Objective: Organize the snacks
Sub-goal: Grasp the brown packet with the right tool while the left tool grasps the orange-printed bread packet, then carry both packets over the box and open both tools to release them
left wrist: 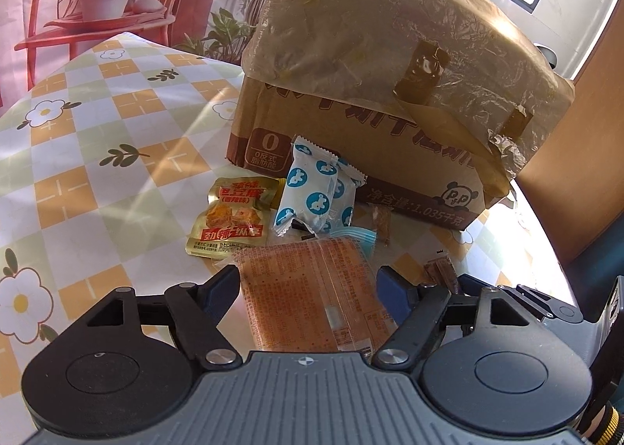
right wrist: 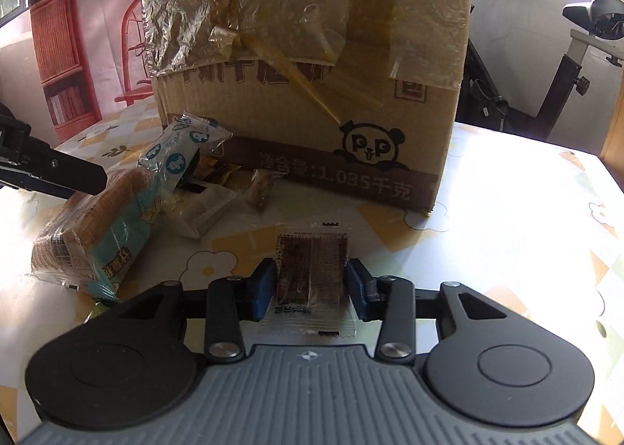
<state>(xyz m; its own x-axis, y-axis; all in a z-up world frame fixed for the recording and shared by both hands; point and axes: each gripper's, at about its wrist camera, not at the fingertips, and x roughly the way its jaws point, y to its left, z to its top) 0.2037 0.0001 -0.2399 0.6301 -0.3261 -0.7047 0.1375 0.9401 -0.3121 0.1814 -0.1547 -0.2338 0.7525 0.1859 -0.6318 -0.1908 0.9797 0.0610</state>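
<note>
- Left wrist view: the left gripper (left wrist: 308, 283) has its jaws spread wide on either side of an orange cracker pack (left wrist: 312, 296) that lies flat on the counter (left wrist: 97, 179); neither pad touches the wrapper.
- Just beyond that pack sit a gold spicy snack pouch (left wrist: 230, 220) and a white packet with blue round prints (left wrist: 308, 191), the packet leaning against a second one like it.
- These snacks lie right in front of a cardboard box (left wrist: 390, 94) with crinkled clear tape over its top and a panda logo at its lower right corner.
- The counter carries a checked cloth with flowers and leaves.
- Right wrist view: the right gripper (right wrist: 310, 283) holds its jaws on both sides of a small clear sachet with dark brown contents (right wrist: 310, 269); the blue pads sit at its edges, but I cannot tell if they pinch it.
- The sachet sits near the front of the cardboard box (right wrist: 312, 55).
- To the left, the cracker pack (right wrist: 89, 234) lies tilted among other wrappers, with the left gripper's black finger (right wrist: 58, 172) above it.
</note>
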